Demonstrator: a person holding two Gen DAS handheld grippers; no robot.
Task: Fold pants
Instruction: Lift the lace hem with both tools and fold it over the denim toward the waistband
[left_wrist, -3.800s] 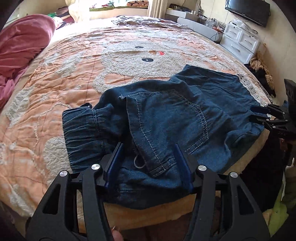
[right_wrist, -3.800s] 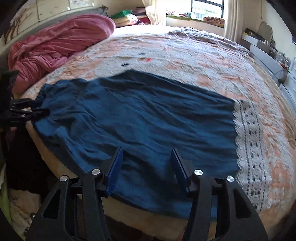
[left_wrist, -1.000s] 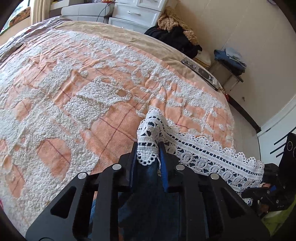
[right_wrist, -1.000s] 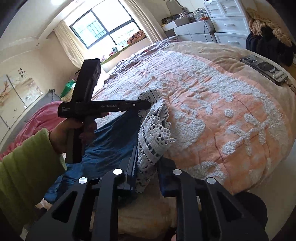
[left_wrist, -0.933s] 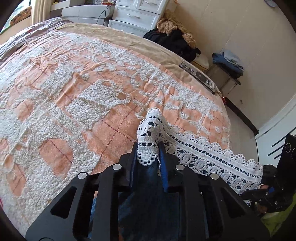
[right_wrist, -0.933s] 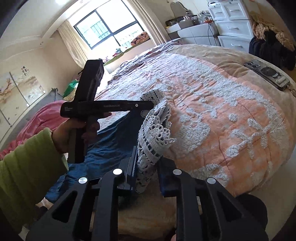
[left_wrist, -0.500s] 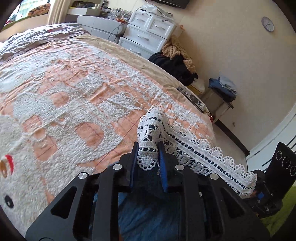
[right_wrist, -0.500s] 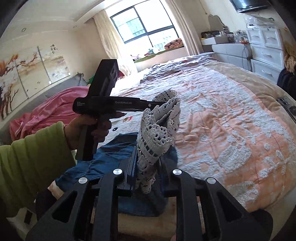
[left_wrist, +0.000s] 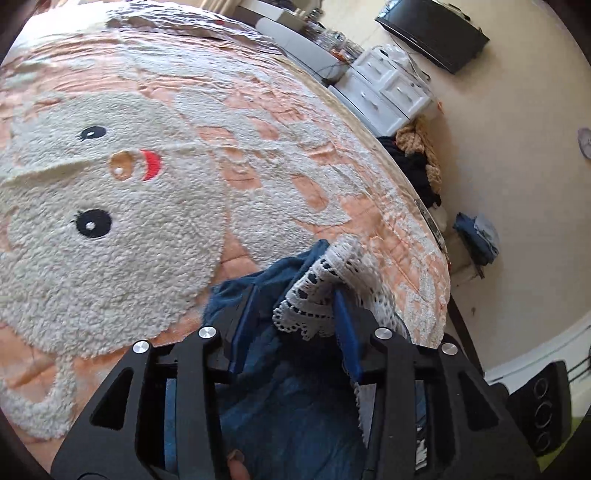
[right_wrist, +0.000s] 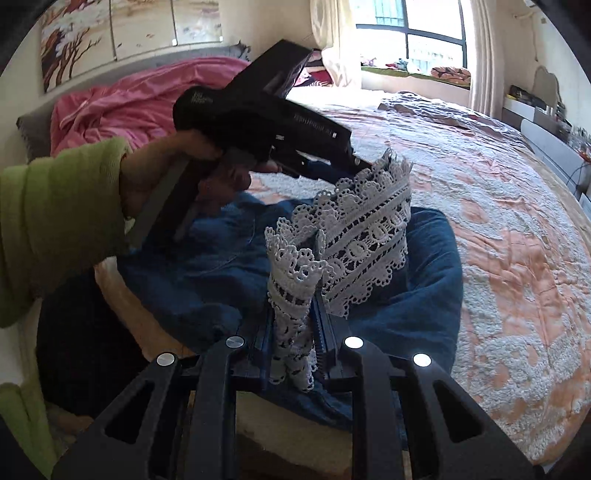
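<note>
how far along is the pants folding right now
Done: the lace hem has been carried over the denim pants. In hand: the right tongs grip the lace, while the left tongs are opening around it. Left: laying the hem flat and any further folds.

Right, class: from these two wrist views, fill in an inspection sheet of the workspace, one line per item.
Surface: bed with peach quilt and fluffy animal face.
Job's things: blue pants, white lace hem lifted.
Clutter: pink bedding; clothes pile by the wall.
Grippers: left gripper opening, lace hem between its fingers; right gripper shut on lace hem.
Cables: nothing seen.
Surroundings: white drawers, window.
</note>
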